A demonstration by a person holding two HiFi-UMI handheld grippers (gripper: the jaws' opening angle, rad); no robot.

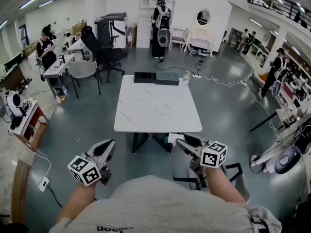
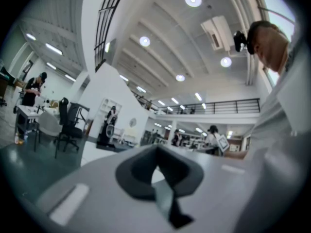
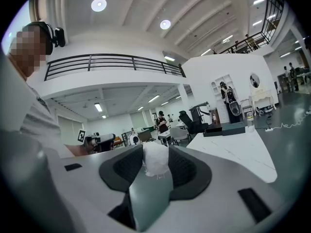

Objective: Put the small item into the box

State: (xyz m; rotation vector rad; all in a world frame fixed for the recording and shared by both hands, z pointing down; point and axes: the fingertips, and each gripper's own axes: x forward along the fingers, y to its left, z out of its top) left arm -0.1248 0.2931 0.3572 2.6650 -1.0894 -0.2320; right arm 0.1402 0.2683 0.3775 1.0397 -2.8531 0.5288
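Between the dark pads of my right gripper (image 3: 155, 154) sits a small white item (image 3: 155, 160), crumpled and soft-looking; the jaws are shut on it. In the head view this gripper (image 1: 182, 142) is held low, just short of the near edge of the white table (image 1: 155, 110). Two flat boxes lie at the table's far edge, one black (image 1: 145, 77) and one dark green (image 1: 167, 78); the right gripper view shows them far off (image 3: 221, 128). My left gripper (image 1: 111, 147) hangs at the lower left, off the table. Its pads (image 2: 146, 171) meet at the tips and hold nothing.
A clear bottle (image 1: 186, 76) stands beside the boxes. Black office chairs (image 1: 104, 47) and a desk (image 1: 60, 64) are at the far left. A cable (image 1: 223, 83) runs across the floor to the right. People stand around the hall, well away from the table.
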